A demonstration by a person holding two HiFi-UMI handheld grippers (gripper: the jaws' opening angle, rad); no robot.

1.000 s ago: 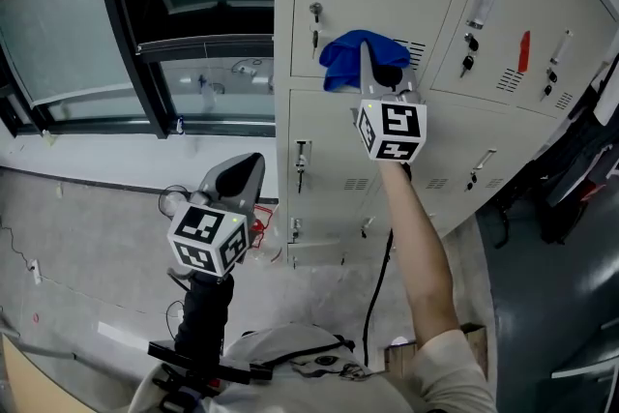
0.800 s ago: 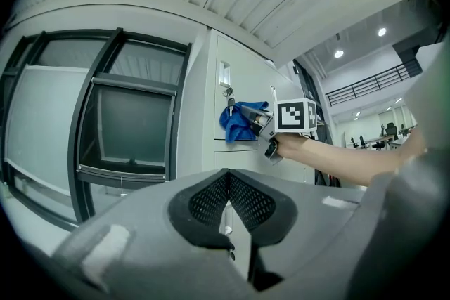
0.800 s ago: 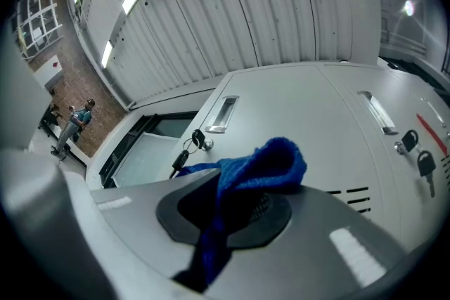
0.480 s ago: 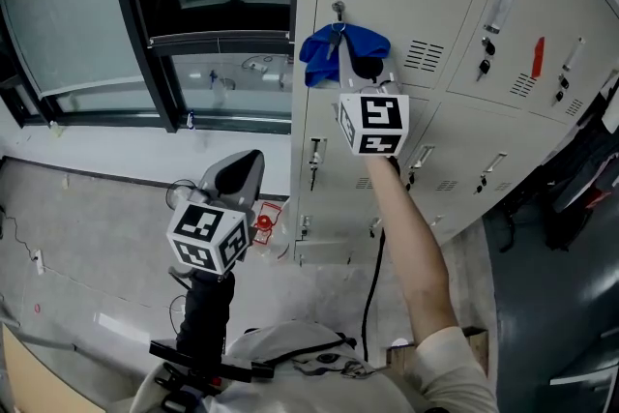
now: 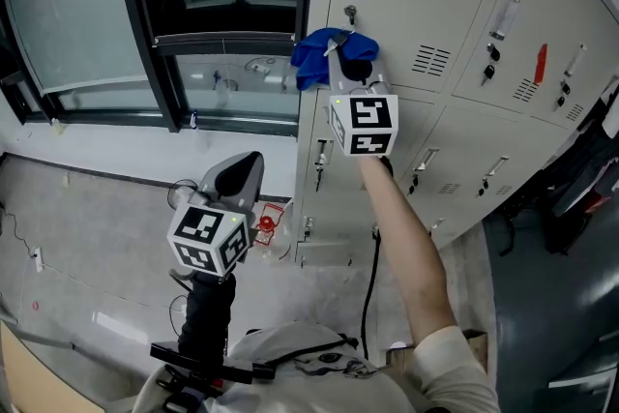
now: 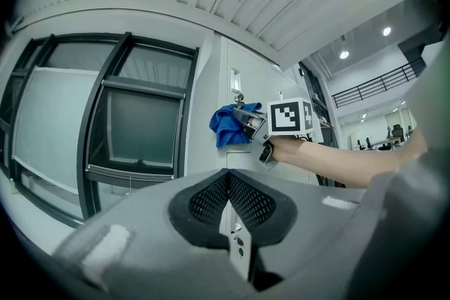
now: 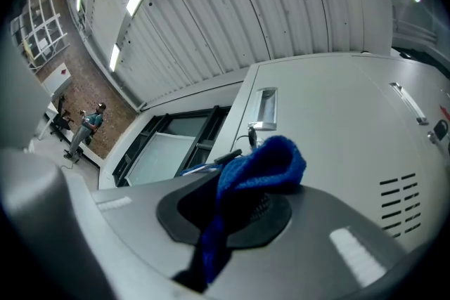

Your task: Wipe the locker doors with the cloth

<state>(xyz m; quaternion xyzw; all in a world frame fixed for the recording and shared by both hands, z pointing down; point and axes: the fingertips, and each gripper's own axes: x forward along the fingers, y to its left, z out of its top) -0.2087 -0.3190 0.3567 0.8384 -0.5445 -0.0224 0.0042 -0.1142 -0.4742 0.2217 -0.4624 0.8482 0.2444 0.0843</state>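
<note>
The right gripper (image 5: 340, 55) pinches the blue cloth (image 5: 311, 55) between its fingers at the locker door's (image 5: 426, 0) left edge. The left gripper's (image 5: 240, 174) fingers are pressed together, empty.

pale grey floor (image 5: 87, 237) down below, a bit scuffed and marked. tall grey lockers (image 5: 464, 5) standing on it at the right, next to the window wall. close to their foot, a small red thing (image 5: 261, 223), too small to tell what. at the far left, a thin wire (image 5: 12, 237) lying loose. nearer, a short white strip (image 5: 121, 332) flat on the ground. darker, smoother floor (image 5: 542, 324) past the lockers on the right.
</note>
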